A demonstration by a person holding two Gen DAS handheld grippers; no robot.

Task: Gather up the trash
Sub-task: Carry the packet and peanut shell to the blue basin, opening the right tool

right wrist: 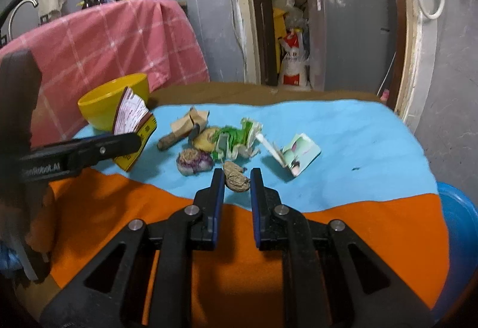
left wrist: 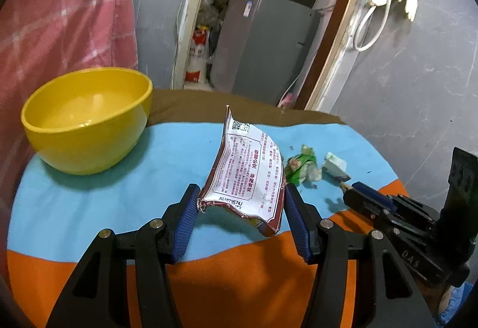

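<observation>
Trash lies scattered on a surface (right wrist: 358, 133) covered by a blue and orange cloth. In the left wrist view, the left gripper (left wrist: 241, 202) has its blue-padded fingers (left wrist: 186, 217) clamped on the two side edges of a white and maroon printed packet (left wrist: 248, 175), which bows upward between them and stands lifted off the cloth. At 10 o'clock from the packet sits a yellow bowl (left wrist: 86, 118), near the far left edge of the surface. At 3 o'clock from the packet lie a crumpled green wrapper (left wrist: 301, 166) and a pale folded carton scrap (left wrist: 336, 166), just beside each other.

In the right wrist view, the right gripper (right wrist: 237, 181) has its fingers apart, resting low over the cloth on either side of a wrinkled brown lump (right wrist: 236, 177); whether the pads touch it I cannot tell. Beyond it, at 11 o'clock, sits a purple-tinged round scrap (right wrist: 194, 162), with a yellowish piece (right wrist: 206, 138) and torn brown cardboard (right wrist: 188, 121) farther back. At 1 o'clock lies the carton scrap, opened flat. A pink checked cloth (right wrist: 119, 38) hangs behind the bowl, and a grey refrigerator (right wrist: 349, 35) stands in the doorway beyond.
</observation>
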